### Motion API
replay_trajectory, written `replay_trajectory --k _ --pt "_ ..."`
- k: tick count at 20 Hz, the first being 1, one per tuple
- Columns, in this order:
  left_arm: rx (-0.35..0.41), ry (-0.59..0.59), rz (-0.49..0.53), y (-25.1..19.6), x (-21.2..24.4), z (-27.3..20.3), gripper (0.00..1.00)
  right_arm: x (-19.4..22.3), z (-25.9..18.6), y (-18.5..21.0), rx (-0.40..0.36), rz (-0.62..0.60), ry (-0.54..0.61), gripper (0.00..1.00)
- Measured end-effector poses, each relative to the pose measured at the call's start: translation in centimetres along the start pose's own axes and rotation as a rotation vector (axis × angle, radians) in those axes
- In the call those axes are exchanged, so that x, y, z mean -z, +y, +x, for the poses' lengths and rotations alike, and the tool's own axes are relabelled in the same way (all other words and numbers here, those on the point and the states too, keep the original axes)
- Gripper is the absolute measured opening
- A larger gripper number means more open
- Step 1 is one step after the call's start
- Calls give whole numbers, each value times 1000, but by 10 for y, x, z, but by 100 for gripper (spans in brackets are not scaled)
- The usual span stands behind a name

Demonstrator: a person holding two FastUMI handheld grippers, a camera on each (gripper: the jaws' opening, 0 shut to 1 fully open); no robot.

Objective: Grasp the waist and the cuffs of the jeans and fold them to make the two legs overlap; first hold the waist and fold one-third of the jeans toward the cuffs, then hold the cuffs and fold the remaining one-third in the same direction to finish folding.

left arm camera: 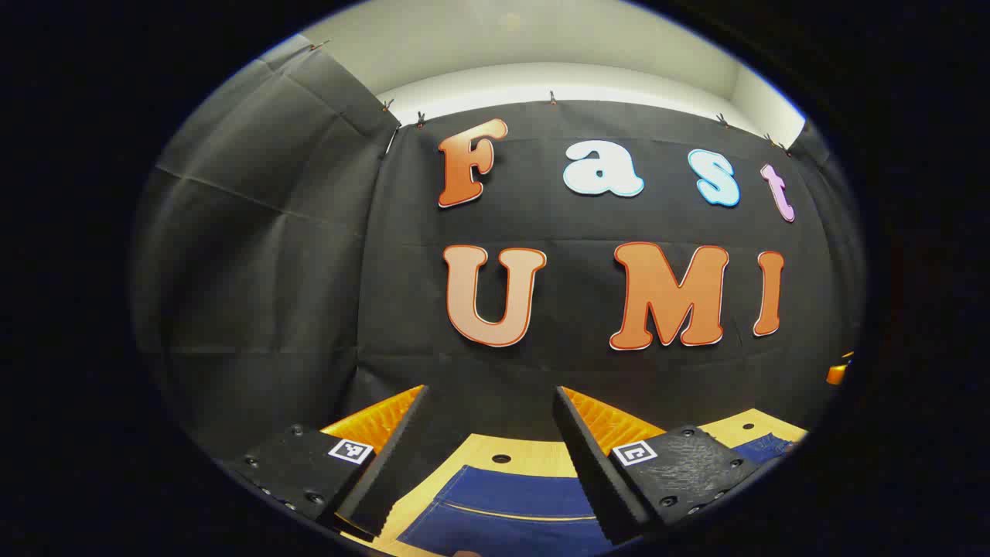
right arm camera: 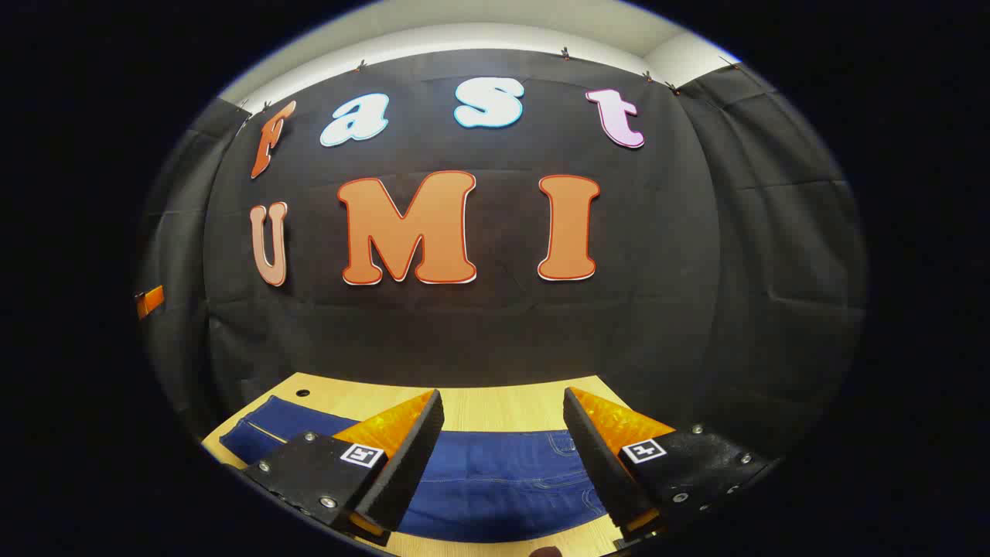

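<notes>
Hovering above a pale wooden tabletop (right arm camera: 495,402) with a pair of dark blue denim jeans (right arm camera: 495,483) spread flat across it. Holding the right gripper (right arm camera: 503,449) spread wide, nothing between its fingers, aimed over the cloth where pocket stitching and a seam are showing, probably the waist part. Holding the left gripper (left arm camera: 487,456) likewise released, fingers wide apart and empty, poised over another stretch of the same jeans (left arm camera: 503,507), with a bare strip of the tabletop (left arm camera: 510,449) and a small dark hole in it lying beyond the fabric edge.

Judging by the flat, unlifted denim: standing at the very opening of the task, no grasp made yet. Unable to tell from these views whether the two legs are already overlapping, or exactly which end lies under the left gripper.

Needing next, most likely: lowering both grippers to the cloth, each at its own end, sliding one finger beneath the edge, pinching firmly through the thick denim, then raising evenly so the fold line stays straight.
</notes>
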State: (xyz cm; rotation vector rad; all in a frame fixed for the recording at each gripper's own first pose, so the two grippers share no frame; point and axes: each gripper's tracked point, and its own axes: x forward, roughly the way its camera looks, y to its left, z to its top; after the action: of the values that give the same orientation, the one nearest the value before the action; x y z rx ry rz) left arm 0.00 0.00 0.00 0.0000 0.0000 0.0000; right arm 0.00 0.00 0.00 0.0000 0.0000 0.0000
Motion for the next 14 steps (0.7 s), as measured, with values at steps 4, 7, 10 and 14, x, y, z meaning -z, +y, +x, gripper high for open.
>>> replay_trajectory --k 4,7,10,14 --pt "13 6 14 0 3 -1 94 -2 -3 1 6 -25 -1 96" --pt "32 29 28 -4 11 1 97 -3 -7 -2 13 -30 -6 96" --pt "25 33 32 -4 12 2 94 -4 -8 -3 17 -30 -3 96" --pt "32 30 30 -6 13 4 94 -2 -6 -1 9 -19 9 96"
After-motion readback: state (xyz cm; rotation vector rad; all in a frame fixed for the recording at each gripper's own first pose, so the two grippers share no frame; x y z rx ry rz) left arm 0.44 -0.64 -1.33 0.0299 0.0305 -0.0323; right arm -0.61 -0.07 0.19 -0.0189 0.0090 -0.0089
